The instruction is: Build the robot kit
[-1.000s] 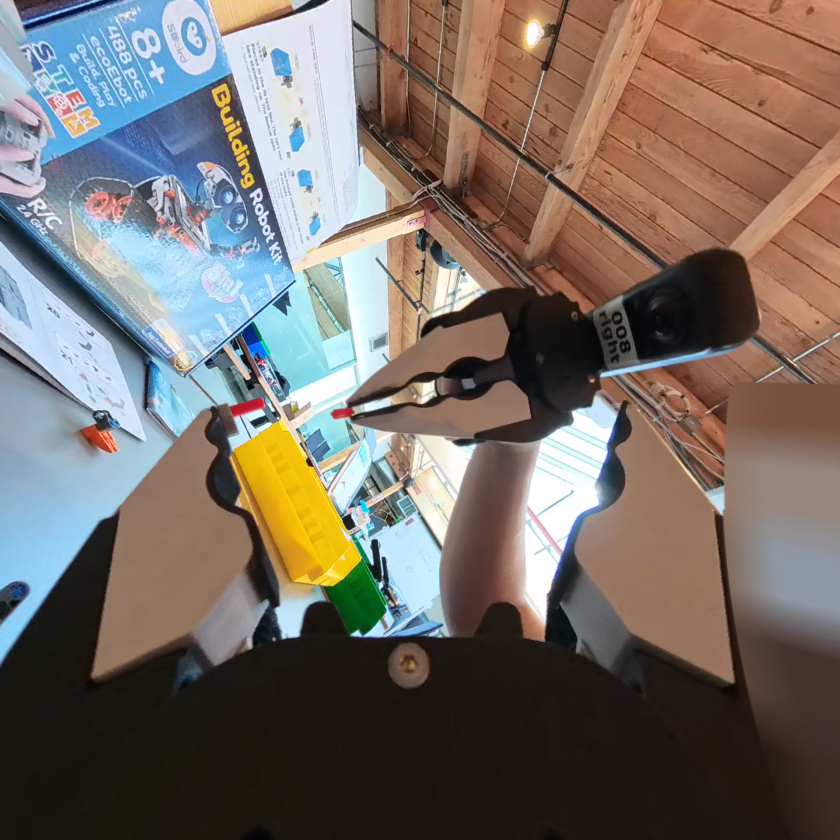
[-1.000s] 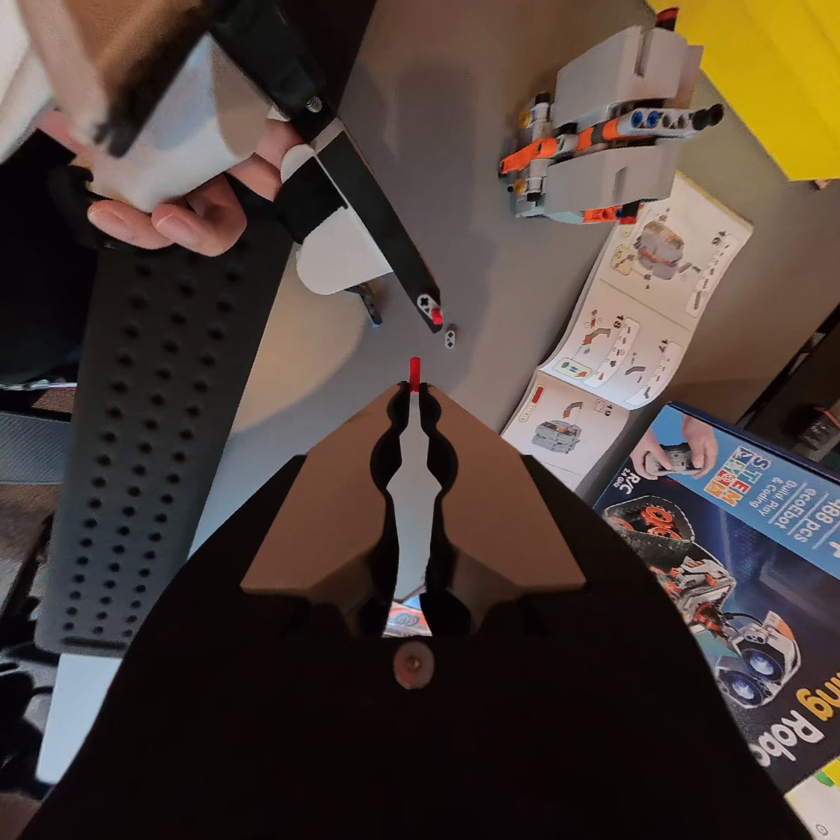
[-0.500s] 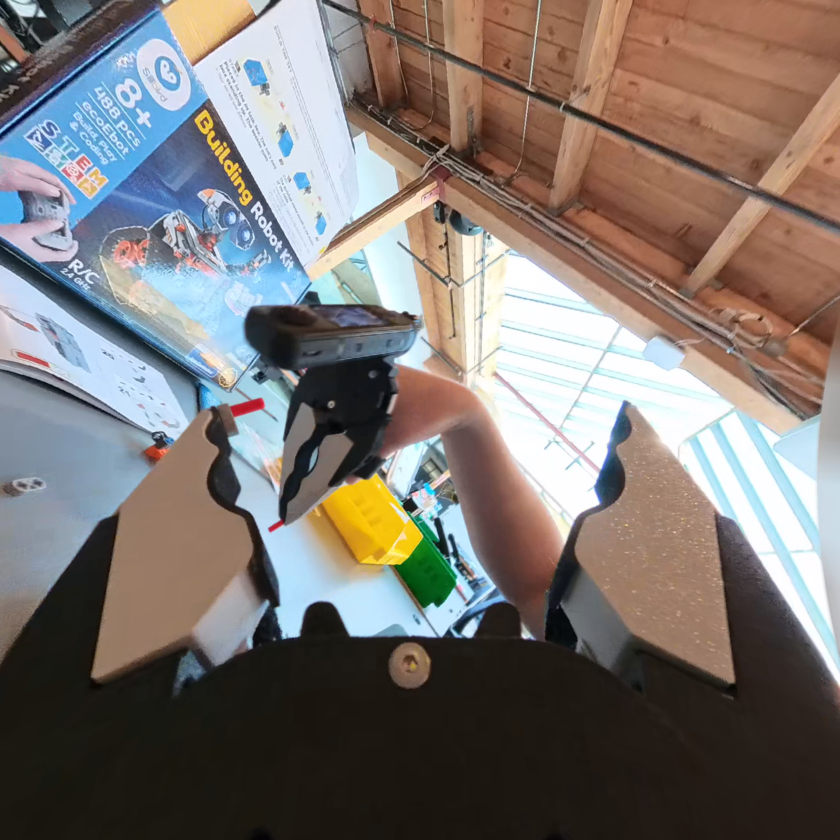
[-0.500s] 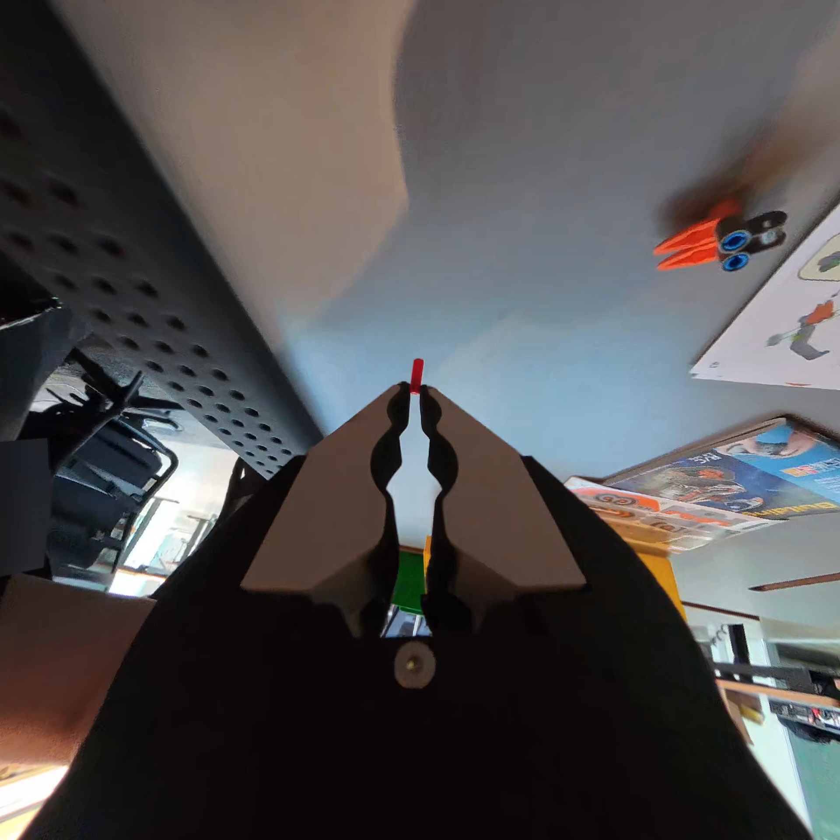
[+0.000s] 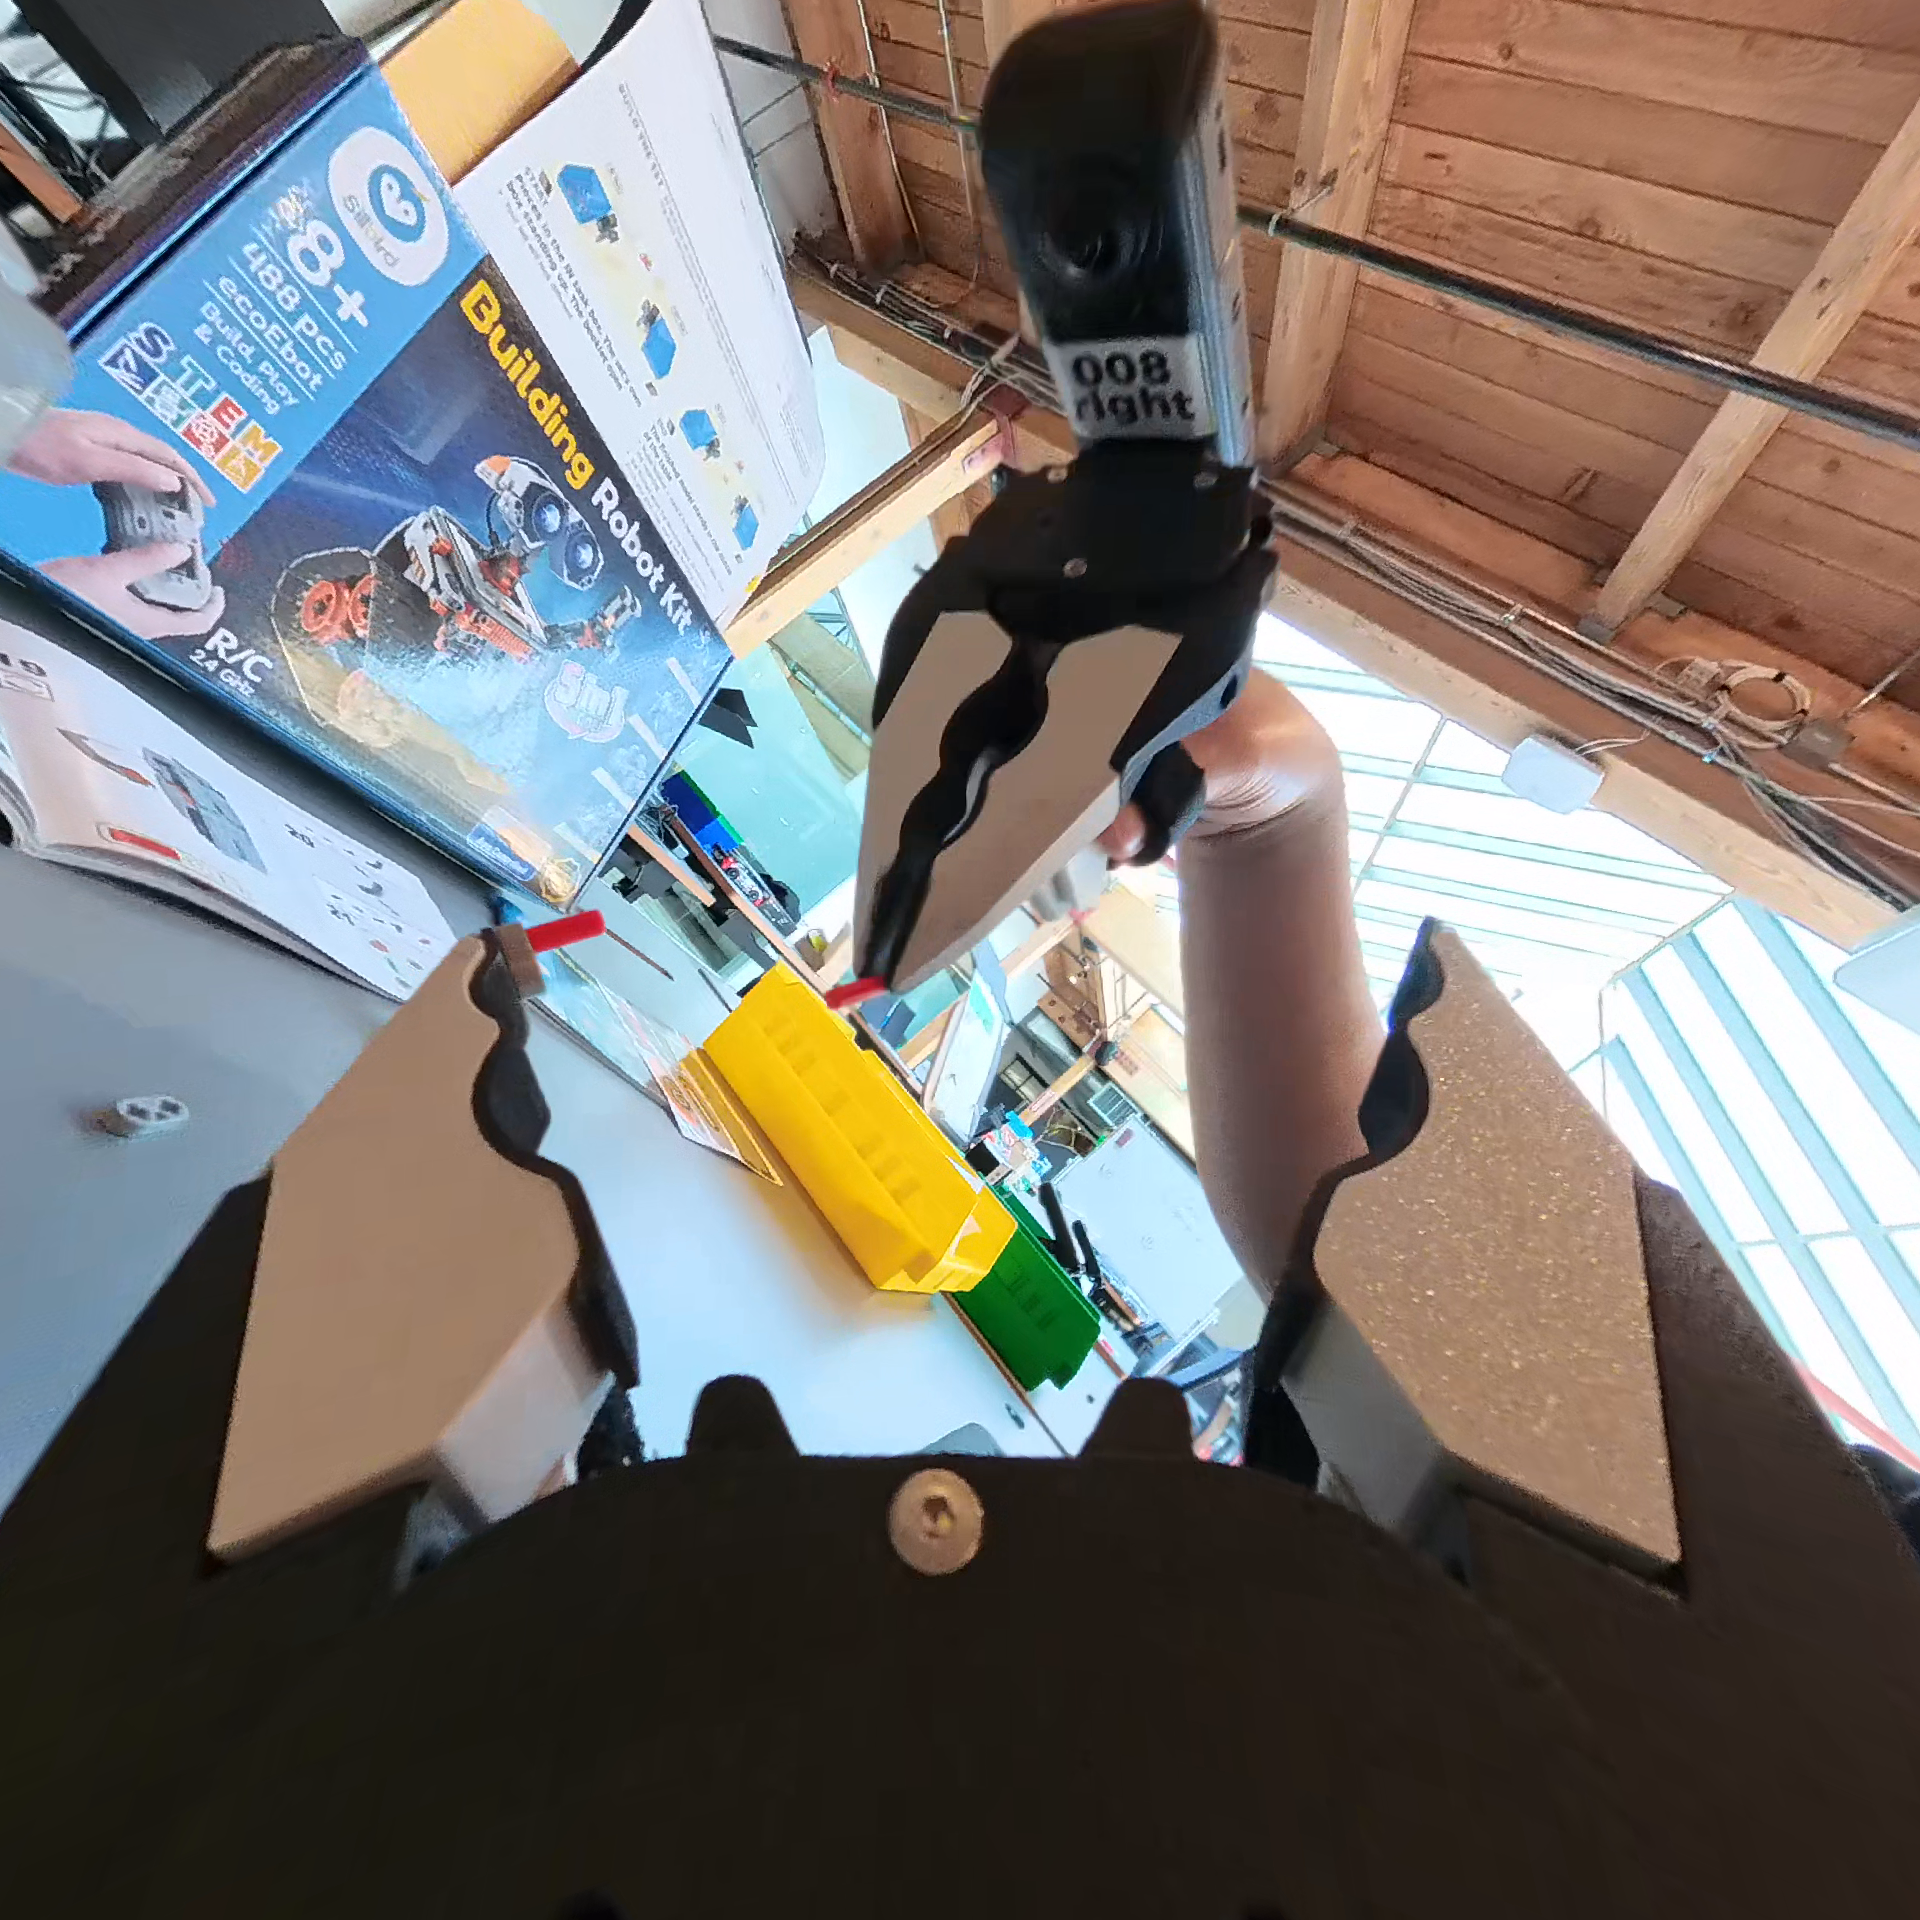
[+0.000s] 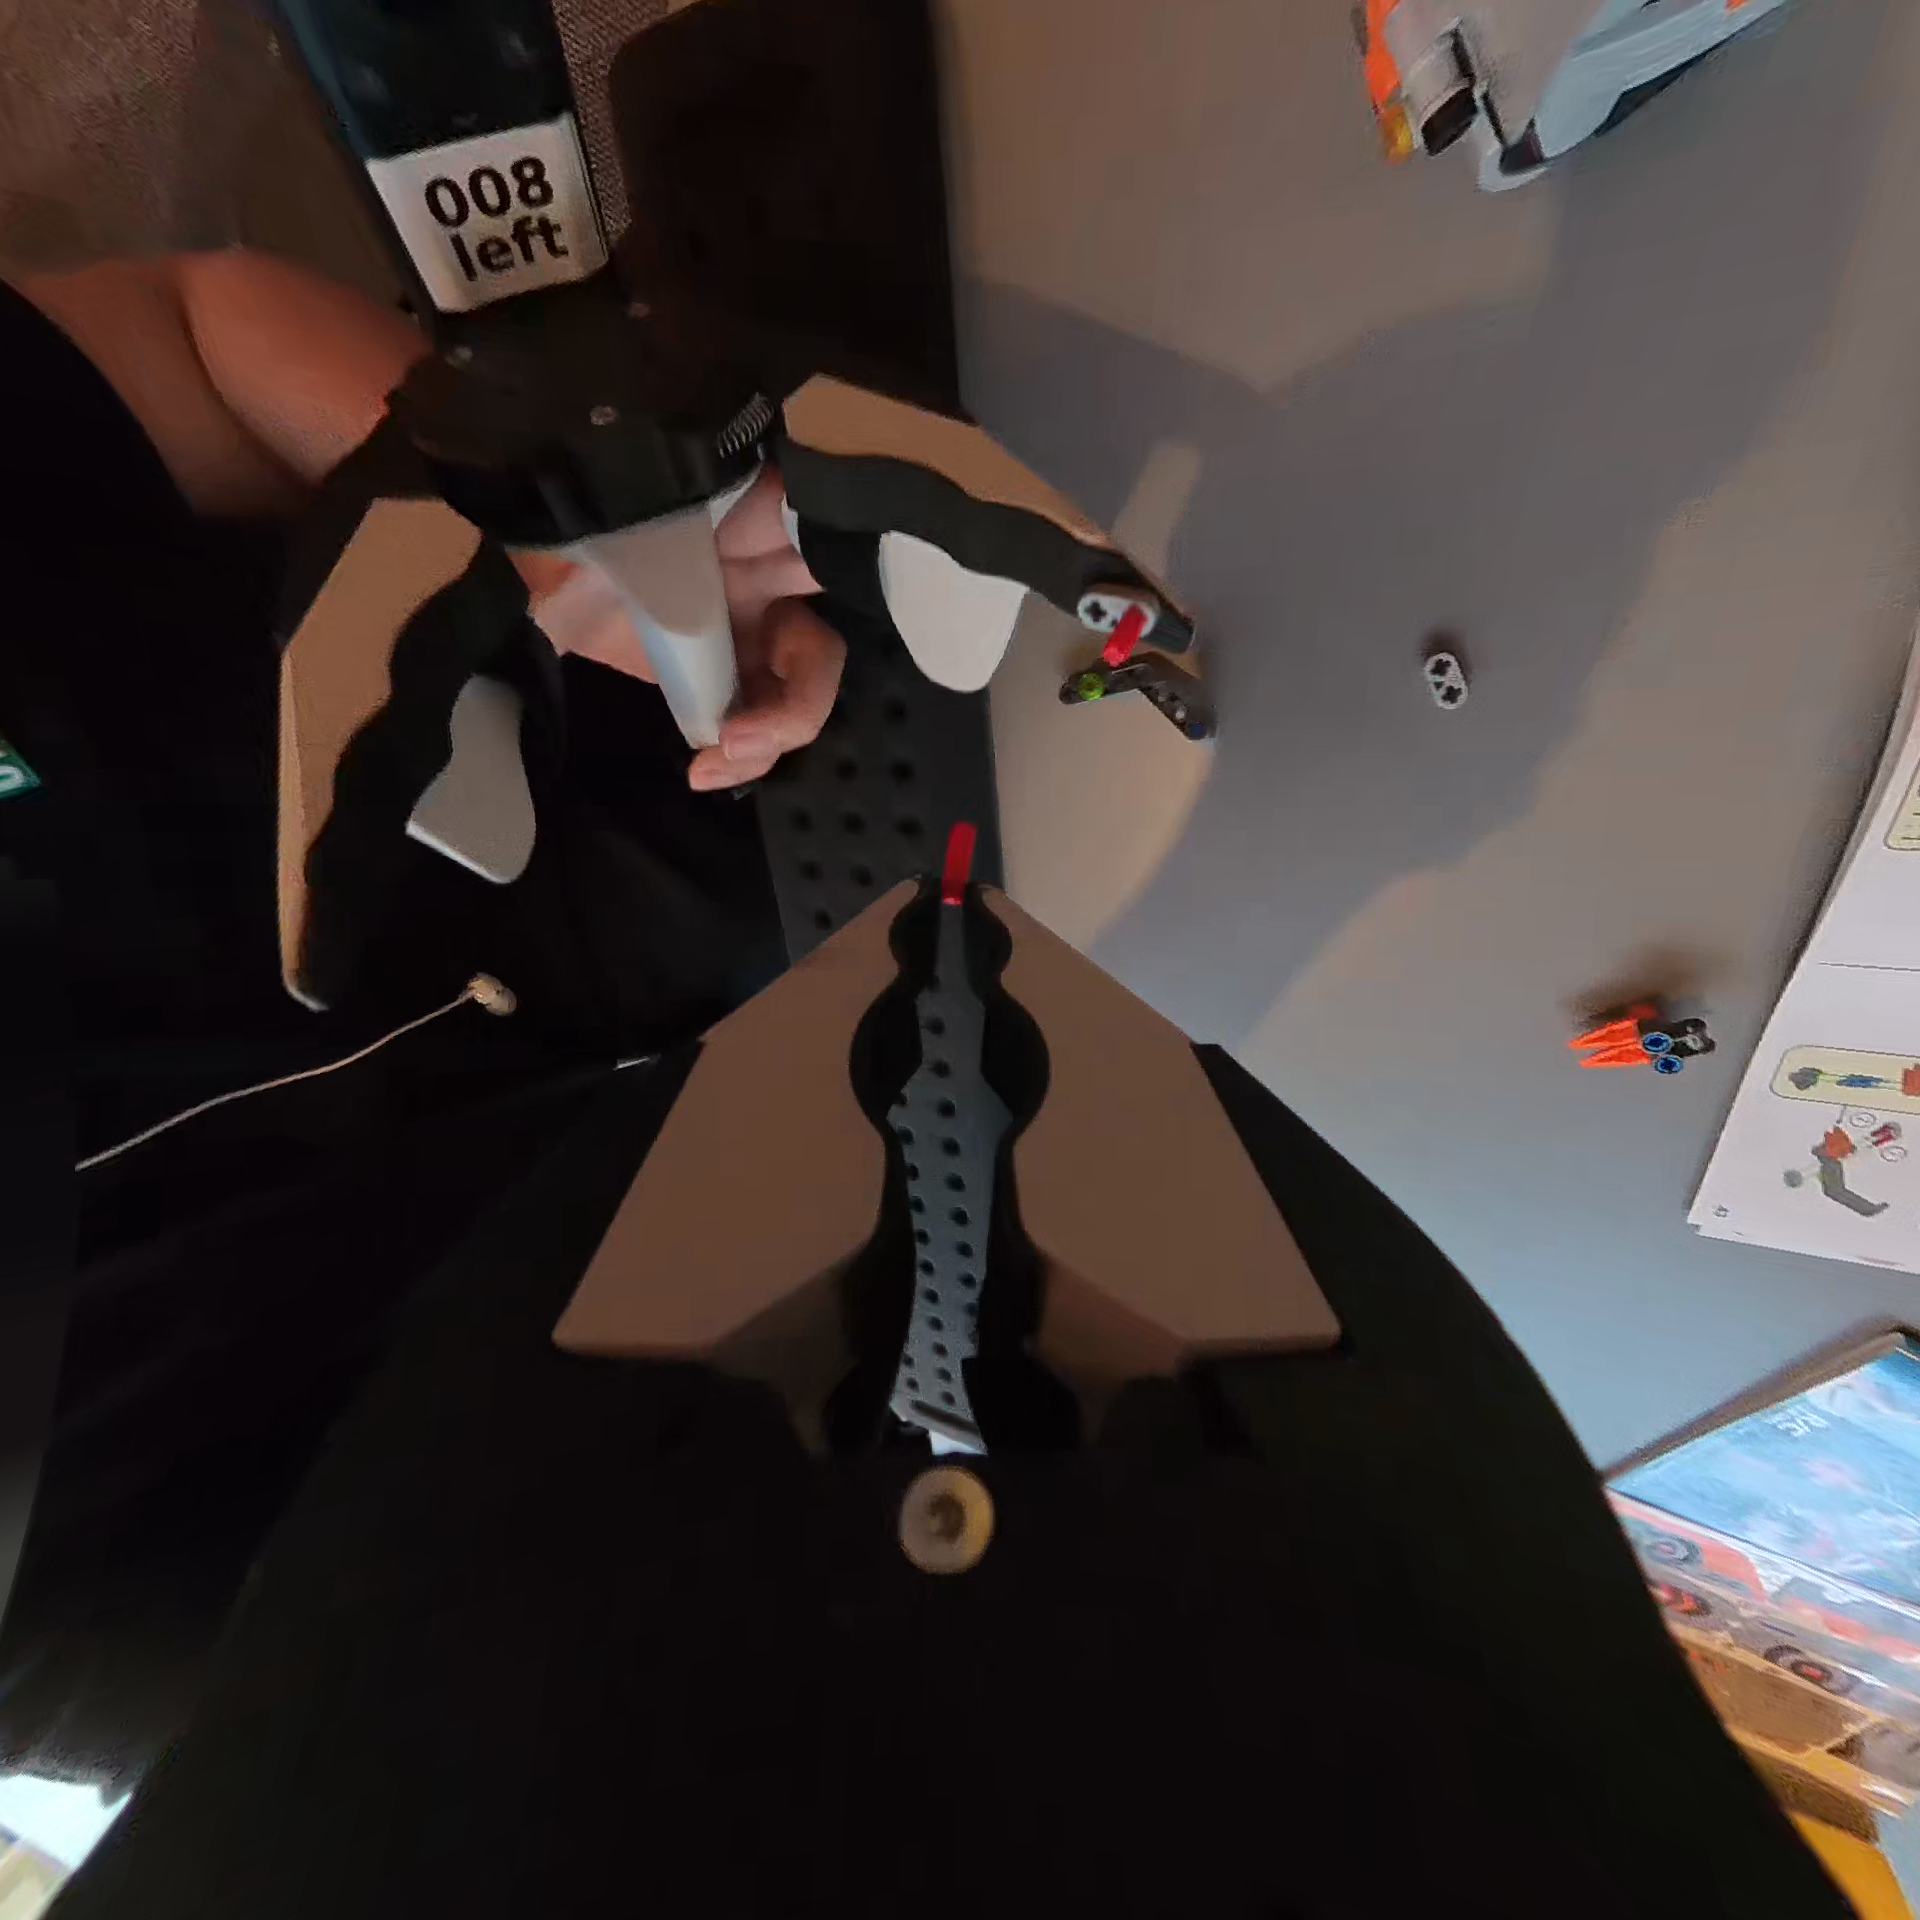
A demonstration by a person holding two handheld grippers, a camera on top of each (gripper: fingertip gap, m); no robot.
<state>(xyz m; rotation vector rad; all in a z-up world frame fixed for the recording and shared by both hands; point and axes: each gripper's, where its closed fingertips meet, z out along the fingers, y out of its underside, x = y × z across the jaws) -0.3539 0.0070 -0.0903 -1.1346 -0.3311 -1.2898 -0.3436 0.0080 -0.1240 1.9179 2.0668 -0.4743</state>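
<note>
My left gripper point(image 5: 966, 945) is wide open and points upward. A small grey connector with a red pin point(image 5: 561, 928) sticks to its left fingertip point(image 5: 488, 997). My right gripper point(image 6: 948, 899) is shut on a short red pin point(image 6: 956, 857). In the left wrist view the right gripper point(image 5: 883, 971) hangs tip-down between my open fingers, its red pin point(image 5: 857, 992) a short way right of the connector. In the right wrist view the connector and its pin point(image 6: 1117, 623) sit on the left gripper's finger point(image 6: 987, 530), apart from my held pin.
On the grey table lie a black bent beam point(image 6: 1132, 696), a loose grey connector point(image 6: 1446, 681), an orange part with blue pins point(image 6: 1631, 1042), an open booklet point(image 6: 1818, 1091) and a grey model point(image 6: 1507, 83). A kit box point(image 5: 364, 499), yellow bin point(image 5: 852, 1132) and green bin point(image 5: 1029, 1320) stand behind. Both grippers' tips are close together, under 4 cm apart.
The right gripper swung away toward the table half a second ago and has come back, now pointing tip-down near the left fingertip. It kept its red pin. The left gripper stayed open.
</note>
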